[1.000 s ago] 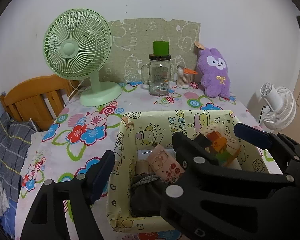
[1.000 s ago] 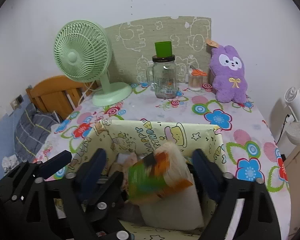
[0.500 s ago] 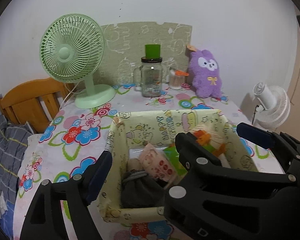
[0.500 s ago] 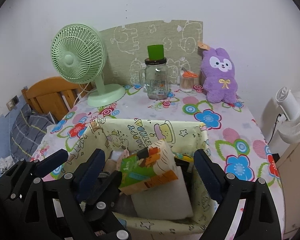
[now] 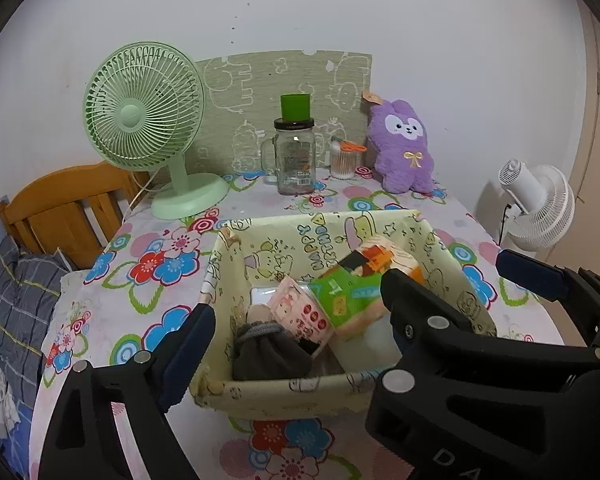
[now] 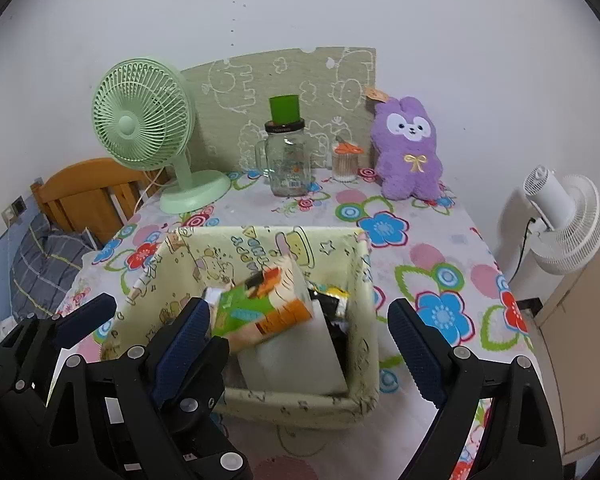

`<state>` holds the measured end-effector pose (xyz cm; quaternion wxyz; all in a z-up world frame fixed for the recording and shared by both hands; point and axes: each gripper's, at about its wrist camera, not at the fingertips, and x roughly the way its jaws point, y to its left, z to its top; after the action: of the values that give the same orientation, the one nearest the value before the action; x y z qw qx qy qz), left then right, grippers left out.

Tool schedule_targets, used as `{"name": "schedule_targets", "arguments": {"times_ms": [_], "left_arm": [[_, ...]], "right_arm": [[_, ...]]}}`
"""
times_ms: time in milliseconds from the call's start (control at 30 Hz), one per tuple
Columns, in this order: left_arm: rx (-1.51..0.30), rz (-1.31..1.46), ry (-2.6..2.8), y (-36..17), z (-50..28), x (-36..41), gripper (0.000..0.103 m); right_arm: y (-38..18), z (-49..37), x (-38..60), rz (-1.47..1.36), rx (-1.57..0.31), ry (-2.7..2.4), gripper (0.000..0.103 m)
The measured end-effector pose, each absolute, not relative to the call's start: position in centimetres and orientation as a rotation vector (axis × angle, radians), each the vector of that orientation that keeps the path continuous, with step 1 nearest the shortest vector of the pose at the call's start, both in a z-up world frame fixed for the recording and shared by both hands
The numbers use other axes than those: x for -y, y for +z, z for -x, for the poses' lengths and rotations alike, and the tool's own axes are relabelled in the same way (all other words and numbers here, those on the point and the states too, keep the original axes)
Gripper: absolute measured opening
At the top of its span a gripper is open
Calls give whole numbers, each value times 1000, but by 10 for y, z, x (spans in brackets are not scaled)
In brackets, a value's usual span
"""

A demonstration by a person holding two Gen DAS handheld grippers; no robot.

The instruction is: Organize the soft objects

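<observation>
Our left gripper (image 5: pixel 356 288) has its jaws opening and already wide, with nothing pressed between them, though the near wall of the fabric basket (image 5: pixel 284 394) and part of its load sit in the gap as that camera sees it. Our right gripper (image 6: pixel 296 320) stands wide too and holds nothing; its left finger (image 6: pixel 184 340) shows close in front of the green and orange soft pack (image 6: pixel 260 312), and we cannot tell whether they touch. That pack lies tilted on top of a white block (image 6: pixel 296 360) in the basket, its upper end pointing toward one o'clock, so we judge it the likeliest thing to slip: a nudge from either finger could tip it over the right-hand wall or down onto the dark pouch (image 5: pixel 268 352) at seven o'clock in the basket. Beside it lie a pink printed packet (image 5: pixel 304 312) and, at the right wall, a crinkled black and gold wrapper (image 6: pixel 332 304). The basket walls look limp, so a finger catching the rim might drag the whole basket across the flowered tablecloth (image 5: pixel 148 280). Further out at twelve o'clock stand the glass jar (image 5: pixel 294 160) and the purple plush rabbit (image 5: pixel 402 148), with the green desk fan (image 5: pixel 148 120) at ten o'clock; a reach for the rabbit could knock the jar over.
</observation>
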<state>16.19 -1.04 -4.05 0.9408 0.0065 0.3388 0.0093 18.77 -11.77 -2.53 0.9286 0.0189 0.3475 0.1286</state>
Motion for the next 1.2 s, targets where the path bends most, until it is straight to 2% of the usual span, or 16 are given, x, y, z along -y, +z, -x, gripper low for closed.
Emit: {"name": "schedule_targets", "arguments": {"times_ms": [333,800,1200], "left_arm": [[-670,-28,-10,-33,-136,15,95],[-644,-18,34,-18,-96,2,103],[-587,4,61,2,-51,-5,103]], "right_arm": [[-18,-162,131,-31,-698,241,97],[-1,-113,149,-36,-652,206,97],[19,-68,168,-63,-600,187,97]]}}
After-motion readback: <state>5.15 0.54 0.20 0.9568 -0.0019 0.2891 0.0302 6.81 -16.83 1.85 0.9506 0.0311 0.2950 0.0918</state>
